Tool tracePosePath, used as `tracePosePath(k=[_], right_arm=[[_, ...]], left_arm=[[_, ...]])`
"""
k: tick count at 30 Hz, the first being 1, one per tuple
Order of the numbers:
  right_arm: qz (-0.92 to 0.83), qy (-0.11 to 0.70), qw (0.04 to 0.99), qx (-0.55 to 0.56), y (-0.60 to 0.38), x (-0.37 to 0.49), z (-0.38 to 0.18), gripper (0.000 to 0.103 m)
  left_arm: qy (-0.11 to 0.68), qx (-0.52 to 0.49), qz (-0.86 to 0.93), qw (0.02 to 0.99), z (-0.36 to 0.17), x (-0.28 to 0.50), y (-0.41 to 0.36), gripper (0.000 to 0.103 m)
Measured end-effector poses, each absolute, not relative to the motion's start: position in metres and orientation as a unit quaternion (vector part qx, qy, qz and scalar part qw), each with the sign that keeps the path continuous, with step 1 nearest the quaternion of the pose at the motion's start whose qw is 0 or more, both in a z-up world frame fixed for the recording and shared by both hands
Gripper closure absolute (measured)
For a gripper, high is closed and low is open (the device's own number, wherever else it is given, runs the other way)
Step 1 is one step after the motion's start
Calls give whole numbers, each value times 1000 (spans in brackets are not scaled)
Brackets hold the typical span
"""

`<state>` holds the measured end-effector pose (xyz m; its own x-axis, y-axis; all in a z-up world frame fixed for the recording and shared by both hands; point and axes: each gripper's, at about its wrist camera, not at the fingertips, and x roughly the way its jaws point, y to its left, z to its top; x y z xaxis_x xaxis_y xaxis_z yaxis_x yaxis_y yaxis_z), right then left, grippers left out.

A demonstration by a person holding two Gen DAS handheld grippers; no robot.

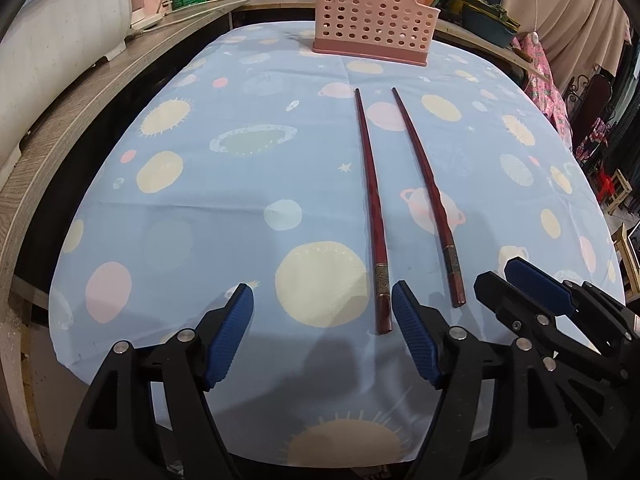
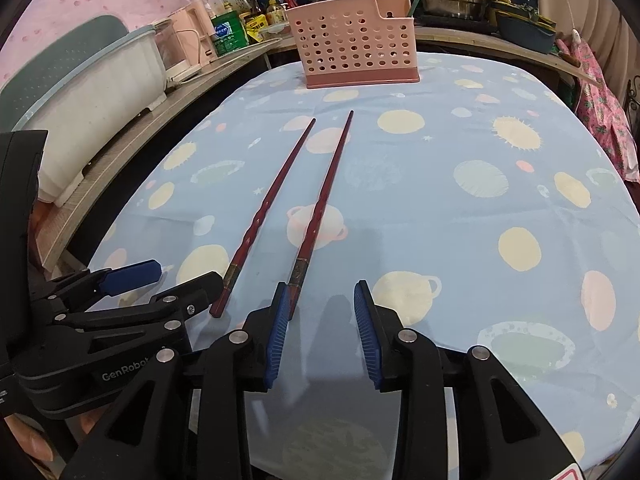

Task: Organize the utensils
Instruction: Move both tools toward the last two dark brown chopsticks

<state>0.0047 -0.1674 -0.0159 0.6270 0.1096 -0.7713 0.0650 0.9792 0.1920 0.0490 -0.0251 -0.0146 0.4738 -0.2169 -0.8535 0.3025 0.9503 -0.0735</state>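
A blue tablecloth (image 1: pixel 240 208) with planets covers the table. At its far end stands a pink perforated holder (image 1: pixel 370 16); only the right wrist view looks into its open top. Two dark red chopsticks (image 1: pixel 370 200) lie side by side between holder and grippers. The left gripper (image 1: pixel 322 338) and right gripper (image 2: pixel 322 334) both hover spread, grasping nothing. The right view alone shows a fingertip (image 2: pixel 38 446).

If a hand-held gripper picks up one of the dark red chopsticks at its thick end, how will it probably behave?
The chopstick is straight and looks rigid, so it should not bend. It is long and thin, tapering toward the pink basket, so held at the thick end the far tip may droop or pivot. Its surface looks glossy, so it might slip; the ribbed pads should help.
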Motion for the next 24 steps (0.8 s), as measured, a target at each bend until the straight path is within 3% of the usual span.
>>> tracePosePath(k=[24], right_arm=[[16, 434, 897, 86, -156, 25, -26, 70]], left_arm=[[500, 13, -121, 857, -19, 54, -3, 31]])
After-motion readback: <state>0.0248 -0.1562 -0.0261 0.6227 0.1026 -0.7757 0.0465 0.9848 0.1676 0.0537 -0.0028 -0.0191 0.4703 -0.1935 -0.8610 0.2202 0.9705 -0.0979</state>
